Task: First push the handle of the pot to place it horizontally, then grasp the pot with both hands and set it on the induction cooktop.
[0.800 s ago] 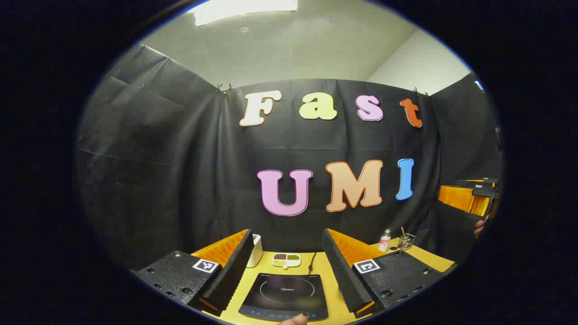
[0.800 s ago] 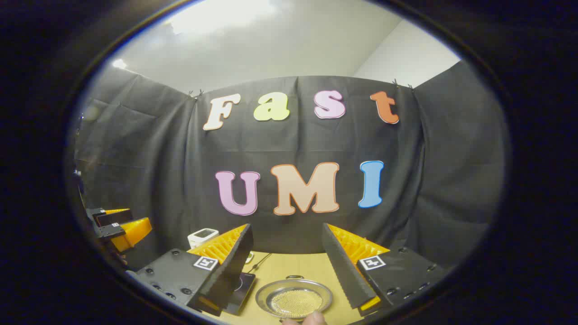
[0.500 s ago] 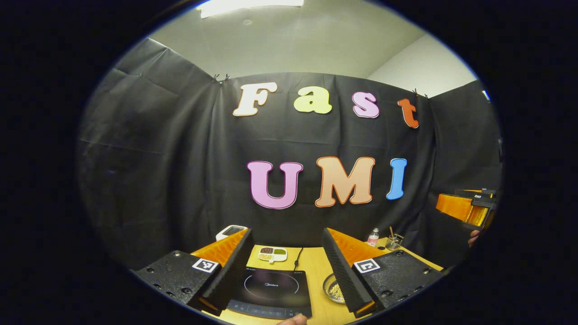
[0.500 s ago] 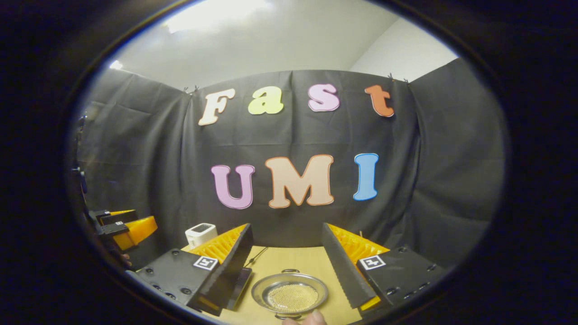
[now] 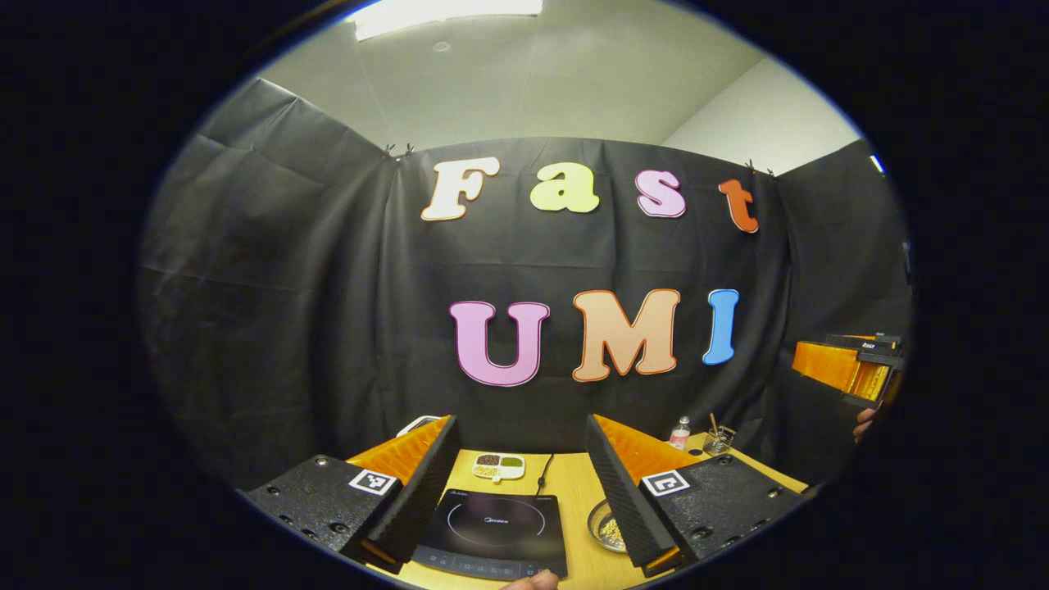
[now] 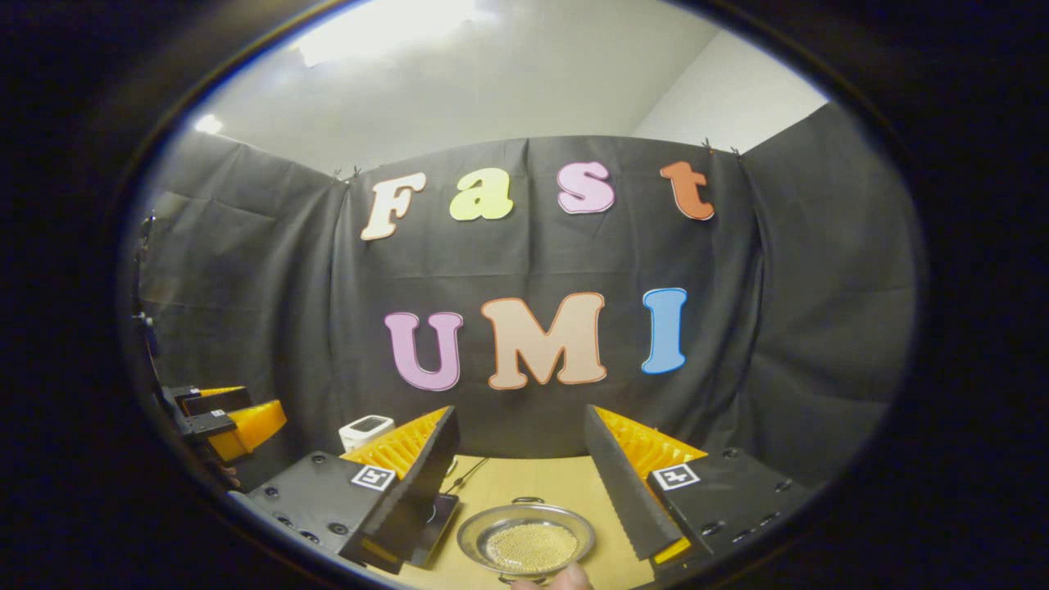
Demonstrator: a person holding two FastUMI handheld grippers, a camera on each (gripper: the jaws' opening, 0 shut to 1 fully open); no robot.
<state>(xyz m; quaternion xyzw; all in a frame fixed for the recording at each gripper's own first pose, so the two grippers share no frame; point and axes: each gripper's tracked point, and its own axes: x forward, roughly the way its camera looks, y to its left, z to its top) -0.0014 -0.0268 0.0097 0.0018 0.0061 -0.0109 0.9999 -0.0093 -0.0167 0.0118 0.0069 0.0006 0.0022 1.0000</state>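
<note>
Pot (image 6: 525, 541), shallow metal, pale grains inside, sits on table (image 6: 533, 479) low between right gripper (image 6: 523, 479) fingers, untouched; small loop handle (image 6: 528, 500) at far rim. Cooktop (image 5: 492, 533) flat on table just left of pot, bare, between left gripper (image 5: 520, 483) fingers. Both grippers raised above table, fingers spread wide, holding nothing. Divided dish (image 5: 498, 465), bottle (image 5: 679, 433), glass cup (image 5: 718, 441) near back wall.
</note>
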